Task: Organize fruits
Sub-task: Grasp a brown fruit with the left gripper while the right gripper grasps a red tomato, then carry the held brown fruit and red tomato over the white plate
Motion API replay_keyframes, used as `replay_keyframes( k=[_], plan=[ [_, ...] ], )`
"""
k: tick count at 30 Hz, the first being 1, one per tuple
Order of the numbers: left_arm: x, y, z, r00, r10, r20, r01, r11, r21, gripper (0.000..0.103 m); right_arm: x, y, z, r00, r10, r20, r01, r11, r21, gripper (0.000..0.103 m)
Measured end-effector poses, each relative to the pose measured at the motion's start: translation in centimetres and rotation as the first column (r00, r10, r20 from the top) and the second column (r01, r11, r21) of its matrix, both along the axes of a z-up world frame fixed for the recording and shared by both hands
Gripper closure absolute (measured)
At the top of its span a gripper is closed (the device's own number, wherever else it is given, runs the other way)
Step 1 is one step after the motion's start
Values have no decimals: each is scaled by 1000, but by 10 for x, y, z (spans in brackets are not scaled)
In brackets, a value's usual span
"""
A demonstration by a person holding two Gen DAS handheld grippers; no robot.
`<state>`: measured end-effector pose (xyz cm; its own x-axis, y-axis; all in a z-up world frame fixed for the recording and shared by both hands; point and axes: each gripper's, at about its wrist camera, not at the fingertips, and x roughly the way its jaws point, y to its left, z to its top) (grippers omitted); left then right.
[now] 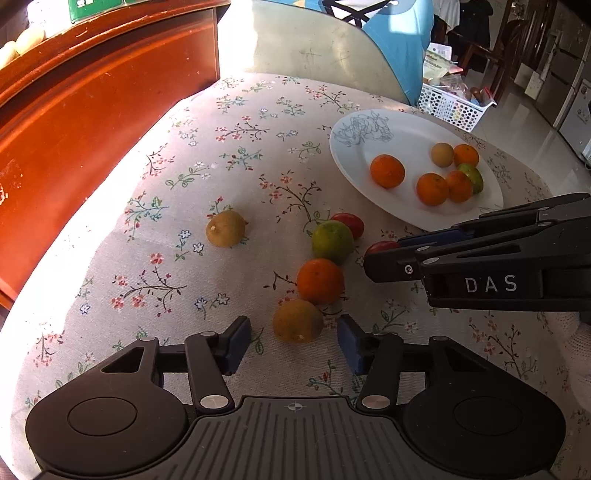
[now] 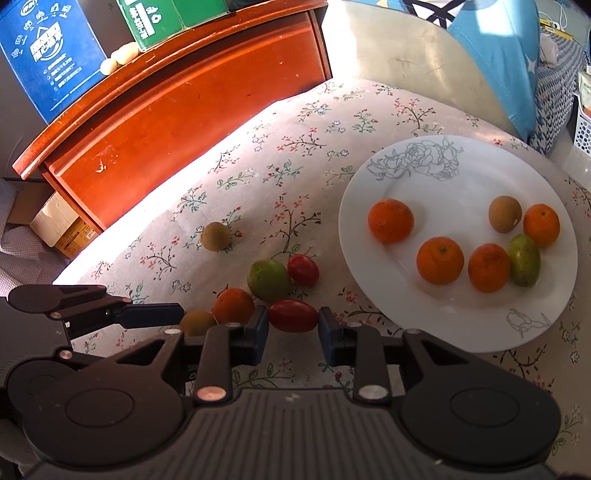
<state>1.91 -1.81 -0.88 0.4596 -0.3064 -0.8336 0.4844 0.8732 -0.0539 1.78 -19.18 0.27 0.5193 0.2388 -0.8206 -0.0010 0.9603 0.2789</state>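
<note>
The right gripper, fingers wide, brackets the red tomato, seemingly untouched. Close evenly and gently. The left gripper, fingers wide, has the brown fruit between its tips.

a red-brown wooden cabinet stands beside the floral tablecloth; on the cabinet sit a blue box and a green box.

Loose fruits left of plate
</note>
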Motion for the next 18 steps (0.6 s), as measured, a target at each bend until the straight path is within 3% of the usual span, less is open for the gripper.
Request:
replay_keyframes(
  k=[5, 7, 12, 18],
  plan=[
    [1, 1, 0, 1000, 14, 8, -14, 1000, -1, 68, -1, 0, -1, 1000, -3, -8, 3, 1000, 8, 74],
    [0, 1, 1, 1000, 7, 9, -7, 1000, -19, 77, -1, 0, -1, 1000, -2, -9, 2, 1000, 8, 74],
    [0, 1, 3, 1000, 22, 19, -22, 1000, -12, 77, -2, -1, 0, 1000, -4, -4, 4, 1000, 13, 74],
    [5, 6, 21, 997, 65, 41, -62, 996, -71, 77, -4, -7, 11, 1000, -13, 27, 12, 999, 37, 74]
  ],
)
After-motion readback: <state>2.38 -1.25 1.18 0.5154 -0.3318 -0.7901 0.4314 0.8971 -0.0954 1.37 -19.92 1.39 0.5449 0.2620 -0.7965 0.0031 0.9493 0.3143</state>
